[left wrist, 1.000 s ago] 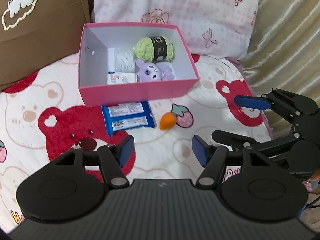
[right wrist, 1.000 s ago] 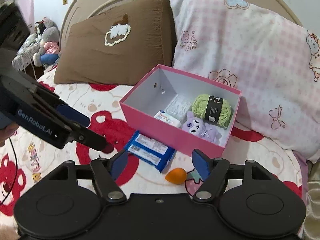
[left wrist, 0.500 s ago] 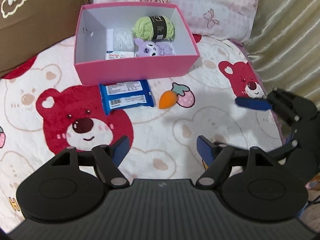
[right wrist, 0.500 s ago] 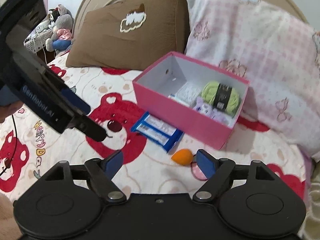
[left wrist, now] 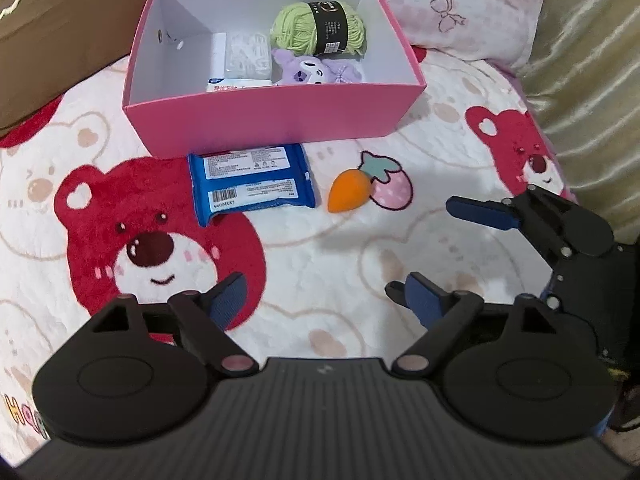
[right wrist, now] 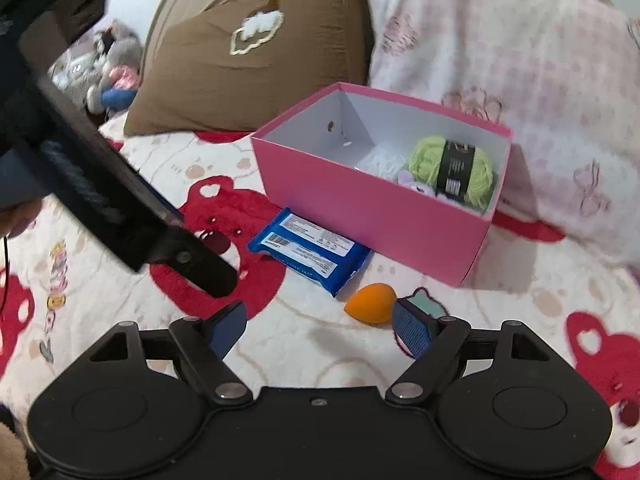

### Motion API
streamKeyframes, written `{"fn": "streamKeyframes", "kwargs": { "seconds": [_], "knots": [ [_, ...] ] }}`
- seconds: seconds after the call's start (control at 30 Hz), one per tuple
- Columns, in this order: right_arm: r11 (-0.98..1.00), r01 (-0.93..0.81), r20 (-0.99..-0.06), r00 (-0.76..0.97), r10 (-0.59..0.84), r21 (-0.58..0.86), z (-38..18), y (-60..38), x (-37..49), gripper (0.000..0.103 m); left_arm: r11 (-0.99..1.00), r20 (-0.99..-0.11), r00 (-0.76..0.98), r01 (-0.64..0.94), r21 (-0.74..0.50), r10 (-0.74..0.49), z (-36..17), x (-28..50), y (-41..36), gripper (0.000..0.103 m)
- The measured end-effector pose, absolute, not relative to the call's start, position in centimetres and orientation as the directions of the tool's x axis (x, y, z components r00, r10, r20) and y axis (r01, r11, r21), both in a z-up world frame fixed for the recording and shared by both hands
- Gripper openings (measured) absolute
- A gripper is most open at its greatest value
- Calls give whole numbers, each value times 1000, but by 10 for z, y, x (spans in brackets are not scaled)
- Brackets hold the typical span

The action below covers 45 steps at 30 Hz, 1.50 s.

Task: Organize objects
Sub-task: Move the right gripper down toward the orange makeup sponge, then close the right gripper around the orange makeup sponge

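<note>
An open pink box stands on the bear-print blanket and holds green yarn, a purple plush and white packets. In front of it lie a blue wipes pack and an orange egg-shaped sponge. My left gripper hovers short of the pack, its jaws opening with nothing between them. My right gripper is open and empty, its right fingertip close beside the sponge. The box and pack lie beyond it.
A brown pillow and a pink checked pillow lean behind the box. Golden fabric borders the bed on the right. Soft toys sit far left. The left gripper's body crosses the right view's left side.
Both grippers have sunk toward the blanket and closer to the pack and sponge. The left jaws have spread wider; the right jaws widened a little.
</note>
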State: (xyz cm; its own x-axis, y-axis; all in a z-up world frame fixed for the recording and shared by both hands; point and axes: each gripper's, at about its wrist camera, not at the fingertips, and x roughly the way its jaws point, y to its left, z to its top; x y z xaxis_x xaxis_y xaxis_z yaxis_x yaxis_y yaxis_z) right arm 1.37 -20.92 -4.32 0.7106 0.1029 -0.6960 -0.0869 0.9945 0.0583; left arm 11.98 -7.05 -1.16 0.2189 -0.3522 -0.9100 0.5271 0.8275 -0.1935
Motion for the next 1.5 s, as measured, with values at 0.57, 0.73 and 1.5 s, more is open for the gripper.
{"fn": "streamKeyframes", "kwargs": {
  "seconds": [0.57, 0.73, 1.5],
  "knots": [
    [999, -33, -731, 682, 28, 8, -114, -220, 63, 84, 819, -826, 350, 534, -211, -441, -72, 153, -89, 86],
    [988, 40, -667, 734, -132, -151, -130, -213, 61, 84, 788, -808, 380, 595, -159, -450, -96, 154, -103, 86],
    [994, 100, -675, 730, -107, -49, -157, -222, 69, 72, 732, -721, 323, 575, -365, -613, -133, 149, -114, 55]
  ]
}}
